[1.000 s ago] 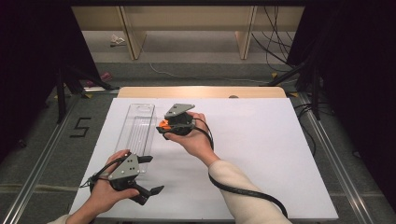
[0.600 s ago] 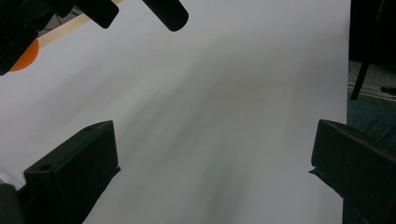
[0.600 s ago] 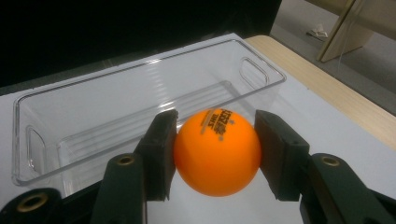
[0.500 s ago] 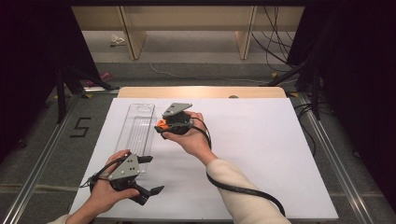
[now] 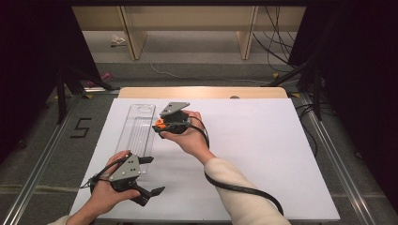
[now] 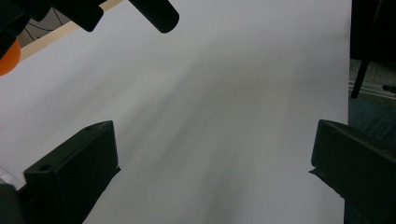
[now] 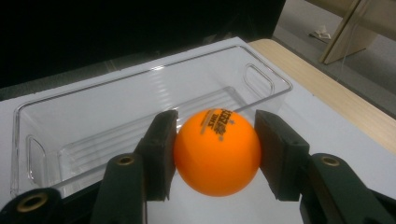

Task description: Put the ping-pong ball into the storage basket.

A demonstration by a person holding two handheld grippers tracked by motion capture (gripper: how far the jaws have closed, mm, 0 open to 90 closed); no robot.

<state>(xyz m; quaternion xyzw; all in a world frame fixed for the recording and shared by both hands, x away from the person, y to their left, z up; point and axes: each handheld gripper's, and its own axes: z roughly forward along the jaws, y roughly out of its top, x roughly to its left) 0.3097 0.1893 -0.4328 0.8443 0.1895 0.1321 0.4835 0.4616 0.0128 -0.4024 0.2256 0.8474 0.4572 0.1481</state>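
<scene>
Meanwhile, little change is seen against the earlier high-view pictures: the right gripper (image 5: 159, 125) has been carried only slightly toward the far left of the white surface (image 5: 263, 150), and it is now held just beside the long right wall of the clear tray (image 5: 135, 129). Its jaws are clamped on the orange ball (image 7: 217, 151), one pad pressed to each side, as is shown plainly in the right gripper view. The ball is thus held in the air at the tray's edge, not yet over its floor. From this a placing of the ball into the tray is judged to be in hand, with the carry nearly done and the release not yet made.

The left gripper (image 5: 148, 194) is kept where it was, near the front left corner of the surface, beyond the tray's near end; its jaws are spread wide with nothing between them, and bare white surface is seen past them in the left gripper view.

Counted: one orange ball, one clear tray with nothing lying in it, two grippers, and one white surface laid over a wooden table (image 5: 202, 92) whose far edge is left uncovered.
</scene>
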